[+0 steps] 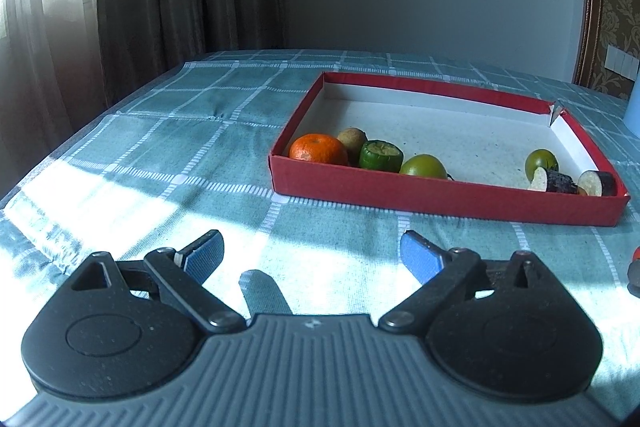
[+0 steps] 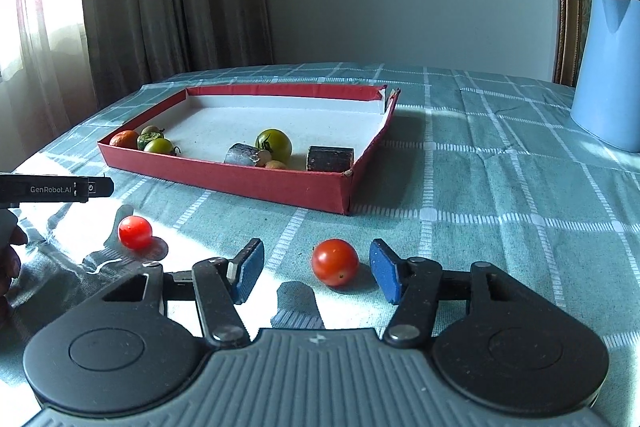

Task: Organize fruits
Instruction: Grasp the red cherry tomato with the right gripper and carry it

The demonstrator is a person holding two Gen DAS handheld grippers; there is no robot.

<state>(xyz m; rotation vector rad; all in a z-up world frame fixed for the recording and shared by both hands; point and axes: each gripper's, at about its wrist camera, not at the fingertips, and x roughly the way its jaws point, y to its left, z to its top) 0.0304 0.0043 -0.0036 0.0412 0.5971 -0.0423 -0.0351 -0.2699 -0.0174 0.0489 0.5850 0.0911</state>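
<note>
A red box (image 1: 440,193) (image 2: 224,179) with a white inside lies on the checked tablecloth. It holds an orange (image 1: 319,148), a kiwi (image 1: 353,138), a cut cucumber piece (image 1: 380,155), green tomatoes (image 1: 423,166) (image 2: 274,143) and aubergine pieces (image 1: 598,183) (image 2: 330,159). My left gripper (image 1: 310,259) is open and empty, in front of the box. My right gripper (image 2: 316,273) is open, with a red tomato (image 2: 335,262) lying between its fingers, nearer the right one. A second red tomato (image 2: 135,231) lies to the left.
A blue jug (image 2: 608,67) stands at the back right. The left gripper's body (image 2: 56,189) shows at the left edge of the right wrist view. Curtains hang behind the table's left side. Sunlight falls on the near cloth.
</note>
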